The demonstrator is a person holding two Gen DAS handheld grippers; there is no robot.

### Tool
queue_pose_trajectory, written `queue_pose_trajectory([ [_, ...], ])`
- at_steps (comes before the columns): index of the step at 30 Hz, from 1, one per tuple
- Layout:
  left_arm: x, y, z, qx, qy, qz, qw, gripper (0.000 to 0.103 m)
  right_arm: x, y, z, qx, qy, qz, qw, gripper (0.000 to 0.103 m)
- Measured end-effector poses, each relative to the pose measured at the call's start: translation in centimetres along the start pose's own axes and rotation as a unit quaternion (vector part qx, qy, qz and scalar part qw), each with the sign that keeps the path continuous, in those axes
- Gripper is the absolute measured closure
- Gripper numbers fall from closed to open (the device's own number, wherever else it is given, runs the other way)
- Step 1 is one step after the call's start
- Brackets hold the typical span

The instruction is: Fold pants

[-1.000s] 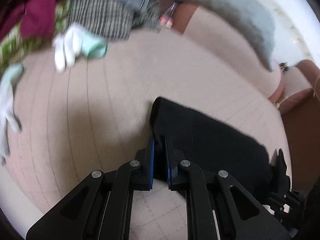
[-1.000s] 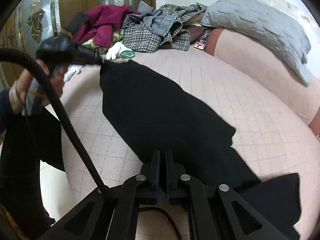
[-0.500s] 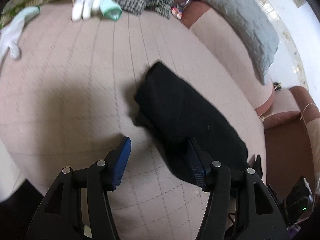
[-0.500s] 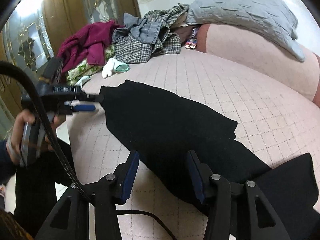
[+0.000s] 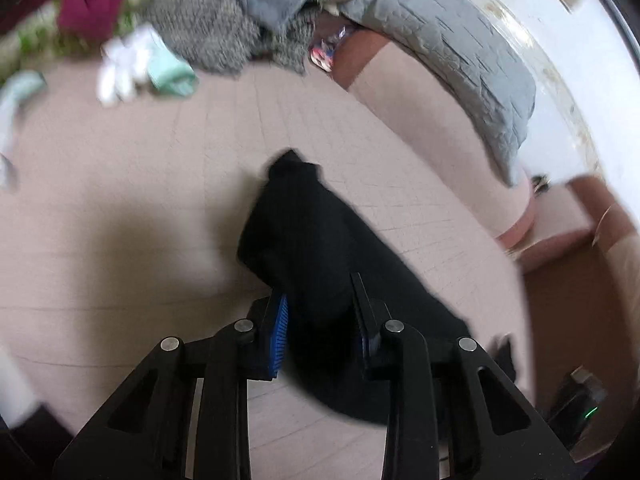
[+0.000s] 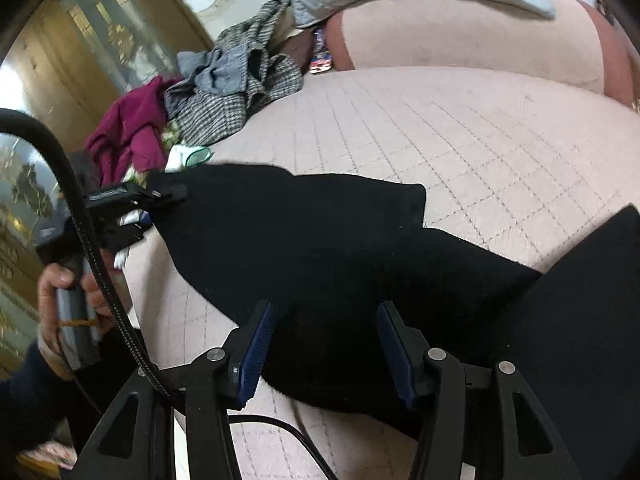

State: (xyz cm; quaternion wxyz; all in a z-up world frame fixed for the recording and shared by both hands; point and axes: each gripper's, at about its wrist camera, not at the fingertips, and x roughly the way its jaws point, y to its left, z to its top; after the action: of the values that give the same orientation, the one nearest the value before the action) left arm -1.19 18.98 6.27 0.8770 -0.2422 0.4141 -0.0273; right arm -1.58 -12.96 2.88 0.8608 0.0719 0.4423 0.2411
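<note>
The black pants (image 6: 320, 240) lie folded lengthwise on the pink quilted bed (image 6: 480, 128). In the left wrist view the pants (image 5: 320, 248) run from the middle toward the lower right. My left gripper (image 5: 320, 312) is open, its blue pads on either side of the near edge of the pants. My right gripper (image 6: 324, 340) is open, its jaws straddling the pants' near edge. The left gripper (image 6: 160, 196) also shows in the right wrist view at the pants' far left corner, held by a hand.
A pile of clothes (image 6: 224, 92), checked, grey and maroon, lies at the bed's far end. White and mint socks (image 5: 140, 68) lie near it. A grey quilted pillow (image 5: 448, 52) rests on the pink headboard (image 6: 460, 36). A black cable (image 6: 92, 248) hangs at left.
Both grippers were shut on the pants a second ago and have opened. The left gripper has since narrowed around the pants' edge; the right has moved closer over the fabric.
</note>
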Motion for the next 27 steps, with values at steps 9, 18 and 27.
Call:
queue_pose_trajectory([
  [9, -0.9, 2.9, -0.2, -0.005, -0.016, 0.093, 0.9955, 0.076, 1.0, -4.3, 2.9, 0.098, -0.026, -0.032, 0.994, 0.052],
  [18, -2.0, -0.9, -0.3, 0.056, -0.05, 0.075, 0.9943, 0.076, 4.3, -2.4, 5.1, 0.027, -0.02, -0.082, 0.996, 0.093],
  [27, 1.6, -7.6, -4.0, 0.12, 0.047, -0.022, 0.9914, 0.076, -3.2, -5.9, 3.3, 0.084, -0.033, -0.091, 0.992, 0.052],
])
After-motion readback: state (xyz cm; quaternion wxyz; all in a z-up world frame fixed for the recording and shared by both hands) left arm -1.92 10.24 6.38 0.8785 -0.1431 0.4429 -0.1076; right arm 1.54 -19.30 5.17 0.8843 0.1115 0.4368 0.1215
